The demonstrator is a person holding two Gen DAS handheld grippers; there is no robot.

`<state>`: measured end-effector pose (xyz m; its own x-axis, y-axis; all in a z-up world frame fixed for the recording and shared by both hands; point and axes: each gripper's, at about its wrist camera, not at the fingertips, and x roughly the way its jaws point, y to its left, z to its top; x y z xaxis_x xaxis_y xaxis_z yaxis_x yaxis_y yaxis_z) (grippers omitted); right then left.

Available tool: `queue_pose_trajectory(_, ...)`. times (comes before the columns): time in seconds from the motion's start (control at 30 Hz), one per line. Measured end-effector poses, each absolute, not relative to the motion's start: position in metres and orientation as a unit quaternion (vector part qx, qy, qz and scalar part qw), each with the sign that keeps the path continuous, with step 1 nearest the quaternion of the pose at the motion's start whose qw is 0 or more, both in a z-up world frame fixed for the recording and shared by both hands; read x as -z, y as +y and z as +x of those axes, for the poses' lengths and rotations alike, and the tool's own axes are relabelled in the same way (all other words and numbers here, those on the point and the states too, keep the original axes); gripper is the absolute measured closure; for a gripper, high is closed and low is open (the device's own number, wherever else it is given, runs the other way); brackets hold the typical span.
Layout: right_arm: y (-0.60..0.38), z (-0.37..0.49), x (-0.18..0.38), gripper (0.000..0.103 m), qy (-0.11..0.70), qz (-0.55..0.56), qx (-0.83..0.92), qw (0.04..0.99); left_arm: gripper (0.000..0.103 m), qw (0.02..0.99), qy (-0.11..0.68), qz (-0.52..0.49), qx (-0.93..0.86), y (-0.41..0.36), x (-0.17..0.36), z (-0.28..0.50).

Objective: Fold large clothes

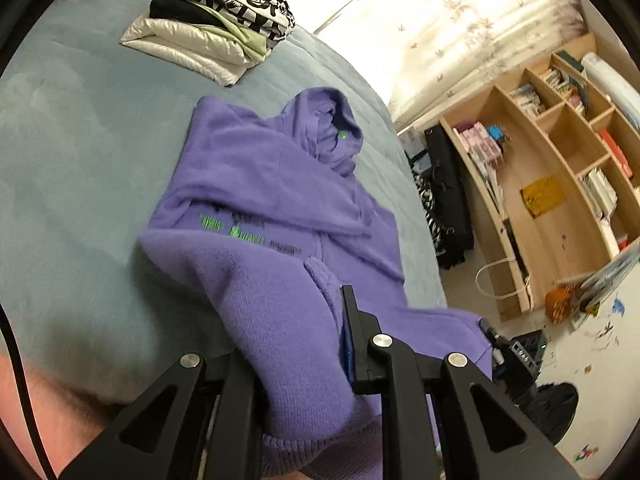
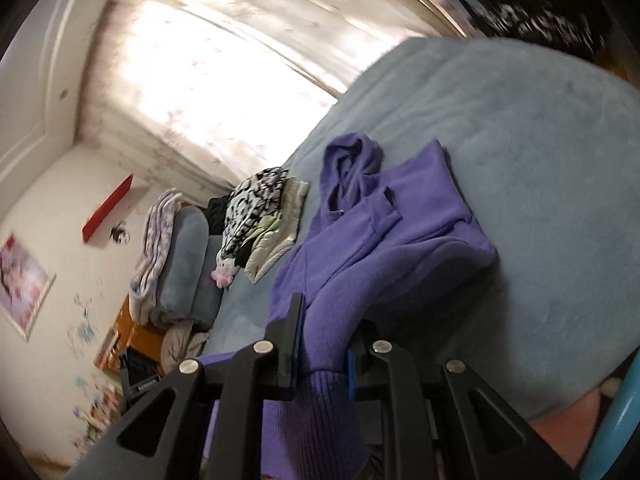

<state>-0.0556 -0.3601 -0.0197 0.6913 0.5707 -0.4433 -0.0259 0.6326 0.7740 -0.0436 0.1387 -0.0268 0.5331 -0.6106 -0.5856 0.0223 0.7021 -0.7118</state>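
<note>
Both grippers pinch the hem of the purple hoodie: the left gripper and the right gripper each have ribbed fabric clamped between their fingers. The rest of the hoodie lies ahead of them on the bed, sleeves already folded in across the body, hood farthest away. What looks left is carrying the hem forward to halve it. Beyond the hoodie sits a pile of folded clothes

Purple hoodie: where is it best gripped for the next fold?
At the ribbed bottom hem of the hoodie, from the near edge of the bed. Sleeves are already folded in, and the left gripper and right gripper each pinch a hem corner.
</note>
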Motion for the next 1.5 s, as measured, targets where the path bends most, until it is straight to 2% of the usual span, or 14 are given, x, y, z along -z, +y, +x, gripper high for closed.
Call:
queue_pose_trajectory(0.23, -0.360, 0.032, 0.022, 0.085, 0.358, 0.403, -0.154, 0.828, 0.087, 0.813, 0.437, -0.340, 0.179, 0.136, 0.031, 0.051)
queue_pose_trajectory(0.33, -0.359, 0.077, 0.030, 0.082, 0.378, 0.402, -0.135, 0.823, 0.081, 0.803, 0.451, -0.350, 0.169, 0.136, 0.043, 0.105)
queue_pose_trajectory(0.4, -0.359, 0.112, 0.040, 0.077, 0.400, 0.415, -0.117, 0.809, 0.071, 0.790, 0.466, -0.363, 0.163, 0.138, 0.053, 0.135)
queue_pose_trajectory(0.47, -0.361, 0.141, 0.054, 0.059, 0.416, 0.443, -0.112, 0.786, 0.061, 0.774, 0.483, -0.377, 0.161, 0.139, 0.067, 0.168)
queue_pose_trajectory(0.5, -0.362, 0.151, 0.060, 0.052, 0.419, 0.458, -0.113, 0.776, 0.060, 0.770, 0.487, -0.380, 0.158, 0.139, 0.072, 0.178)
queue_pose_trajectory(0.53, -0.363, 0.159, 0.065, 0.041, 0.417, 0.471, -0.115, 0.768, 0.057, 0.764, 0.495, -0.384, 0.157, 0.139, 0.078, 0.189)
queue_pose_trajectory(0.57, -0.365, 0.169, 0.068, 0.034, 0.411, 0.480, -0.115, 0.767, 0.047, 0.756, 0.500, -0.390, 0.162, 0.138, 0.085, 0.199)
queue_pose_trajectory(0.8, -0.362, 0.194, 0.083, 0.033, 0.421, 0.439, -0.105, 0.786, 0.010, 0.769, 0.476, -0.402, 0.142, 0.149, 0.096, 0.227)
queue_pose_trajectory(0.93, -0.365, 0.199, 0.097, 0.033, 0.433, 0.400, -0.080, 0.804, 0.009, 0.792, 0.475, -0.366, 0.112, 0.160, 0.093, 0.236)
queue_pose_trajectory(1.17, -0.369, 0.220, 0.108, 0.033, 0.440, 0.292, -0.048, 0.848, 0.012, 0.832, 0.501, -0.233, 0.058, 0.149, 0.112, 0.251)
queue_pose_trajectory(1.23, -0.364, 0.230, 0.110, 0.033, 0.447, 0.262, -0.055, 0.853, 0.019, 0.840, 0.504, -0.197, 0.052, 0.143, 0.118, 0.256)
queue_pose_trajectory(1.3, -0.359, 0.241, 0.115, 0.033, 0.454, 0.240, -0.059, 0.856, 0.033, 0.843, 0.508, -0.169, 0.052, 0.136, 0.124, 0.263)
queue_pose_trajectory(1.37, -0.352, 0.253, 0.120, 0.033, 0.461, 0.221, -0.065, 0.857, 0.041, 0.844, 0.512, -0.153, 0.052, 0.135, 0.130, 0.268)
queue_pose_trajectory(1.5, -0.341, 0.271, 0.133, 0.037, 0.482, 0.186, -0.057, 0.854, 0.050, 0.853, 0.510, -0.106, 0.036, 0.124, 0.137, 0.277)
